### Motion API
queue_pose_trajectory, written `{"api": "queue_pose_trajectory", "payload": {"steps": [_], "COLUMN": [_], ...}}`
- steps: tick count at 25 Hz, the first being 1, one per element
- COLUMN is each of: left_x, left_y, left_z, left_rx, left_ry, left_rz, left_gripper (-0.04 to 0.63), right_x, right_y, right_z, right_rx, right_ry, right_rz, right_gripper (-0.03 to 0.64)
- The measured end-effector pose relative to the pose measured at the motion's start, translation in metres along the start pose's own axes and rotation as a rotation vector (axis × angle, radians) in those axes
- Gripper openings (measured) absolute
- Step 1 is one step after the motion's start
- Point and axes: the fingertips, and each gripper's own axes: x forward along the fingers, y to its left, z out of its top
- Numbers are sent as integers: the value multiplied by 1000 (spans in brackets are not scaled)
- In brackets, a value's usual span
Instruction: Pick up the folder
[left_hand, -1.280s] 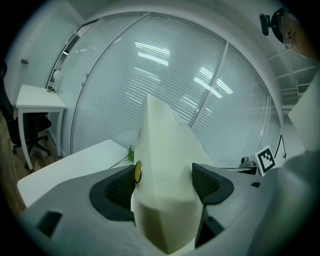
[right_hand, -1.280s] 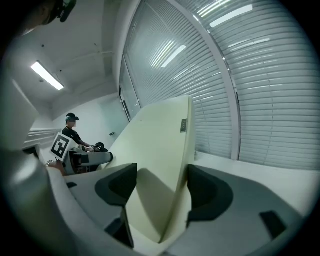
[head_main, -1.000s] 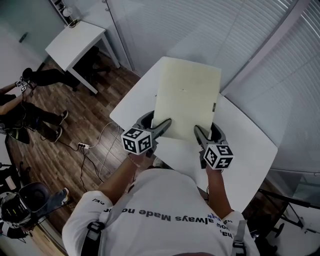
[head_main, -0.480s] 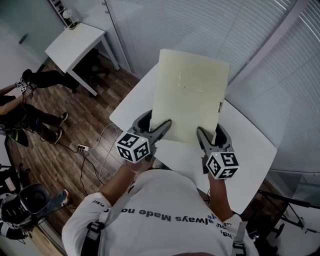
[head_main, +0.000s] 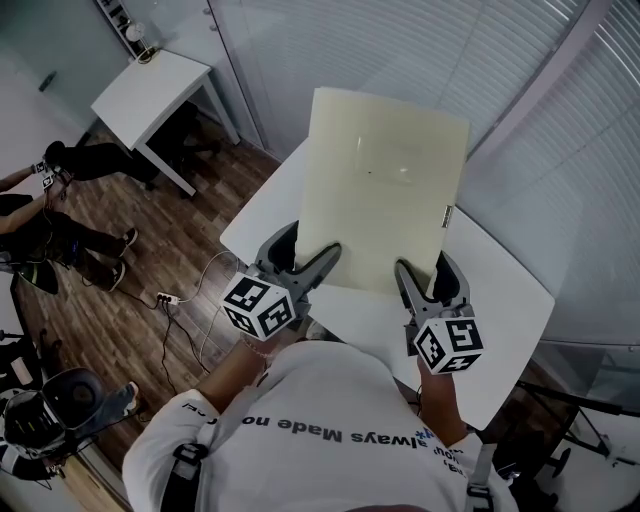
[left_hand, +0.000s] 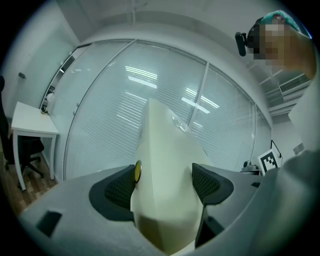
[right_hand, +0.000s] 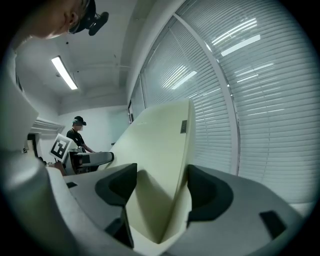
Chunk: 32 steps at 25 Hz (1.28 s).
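A pale cream folder (head_main: 385, 185) hangs lifted above the white table (head_main: 500, 290), tilted with its far edge up. My left gripper (head_main: 300, 262) is shut on its near left corner and my right gripper (head_main: 425, 275) is shut on its near right corner. In the left gripper view the folder (left_hand: 167, 185) fills the gap between both jaws. In the right gripper view the folder (right_hand: 160, 165) is pinched between the jaws and bends there into a crease.
A window wall with blinds (head_main: 420, 50) stands just beyond the table. A second small white table (head_main: 150, 95) is at the far left over wooden floor (head_main: 150, 280). People sit at the left edge, and a cable with a power strip (head_main: 168, 296) lies on the floor.
Both grippers have risen with the folder, which now stands higher and larger in the head view, well off the table. The grip on both corners is unchanged.
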Motion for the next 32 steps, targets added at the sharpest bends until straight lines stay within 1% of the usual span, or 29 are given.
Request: {"api": "queue_pose_trajectory", "payload": {"steps": [8, 16, 23, 32], "left_x": [-9, -10, -12, -15], "left_y": [-17, -25, -31, -29], "left_z": [17, 28, 28, 29], "left_rx": [36, 46, 35, 33], "left_ry": [-45, -70, -76, -83], "left_rz": [-3, -5, -5, -4], "left_gripper": [337, 337, 337, 337], "right_x": [-16, -21, -30, -28], "right_y": [6, 7, 6, 10], "right_z": [18, 27, 30, 30], "right_rx": [-22, -21, -22, -19], "right_ry": [-45, -65, -77, -80], "right_rz": [1, 4, 0, 0], "right_gripper": [310, 308, 308, 308]}}
